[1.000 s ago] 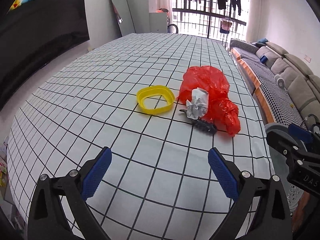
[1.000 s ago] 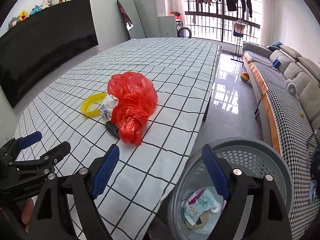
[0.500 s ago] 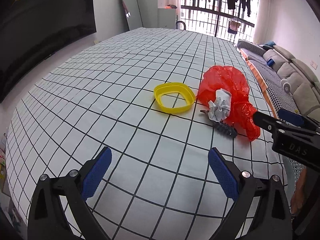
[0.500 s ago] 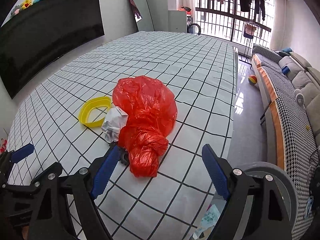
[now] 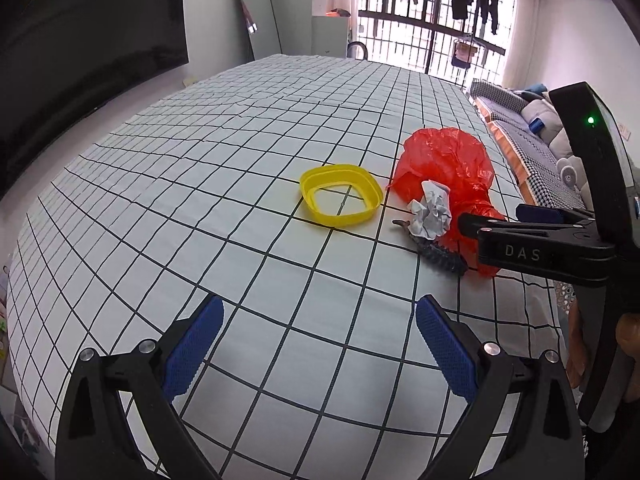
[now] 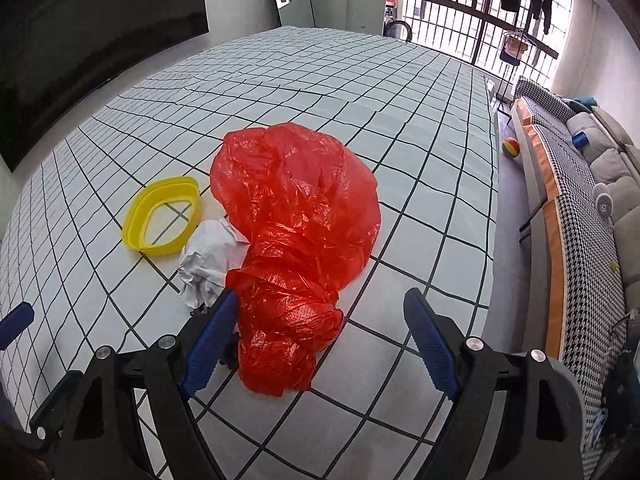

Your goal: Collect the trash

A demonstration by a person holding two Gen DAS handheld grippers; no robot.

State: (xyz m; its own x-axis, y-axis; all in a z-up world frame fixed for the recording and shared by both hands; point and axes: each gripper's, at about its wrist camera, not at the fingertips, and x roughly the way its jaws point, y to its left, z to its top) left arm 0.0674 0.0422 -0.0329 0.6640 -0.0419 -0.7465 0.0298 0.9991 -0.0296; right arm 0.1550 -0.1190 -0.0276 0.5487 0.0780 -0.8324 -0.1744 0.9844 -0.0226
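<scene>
Broadly, a table [image 5: 168,184] covered in a white cloth with a black grid filled the space ahead of both grippers. A sofa [image 6: 592,184] with a houndstooth cover ran along the floor off to the right of the right gripper.

Largest among the trash, a crumpled red plastic bag [image 6: 296,216] lay on the cloth straight ahead of the right gripper [image 6: 316,344], its knotted near end reaching down between the blue pads. That gripper's jaws stood wide apart, the left pad just beside the bag's lower bunch and the right pad well clear of it; nothing was clamped.

Left of the bag and farther from the right gripper sat a yellow plastic ring [image 6: 162,218], flat on the cloth. A ball of crumpled white paper [image 6: 208,264] lay between the ring and the bag, touching the bag. A small dark ridged object [image 5: 438,254], of a kind I could not tell, lay just nearer than the paper in the left wrist view.

The left gripper [image 5: 316,350] hung over bare cloth with its jaws spread and empty; the ring, paper and bag lay ahead and to its right, well apart from its pads.
</scene>
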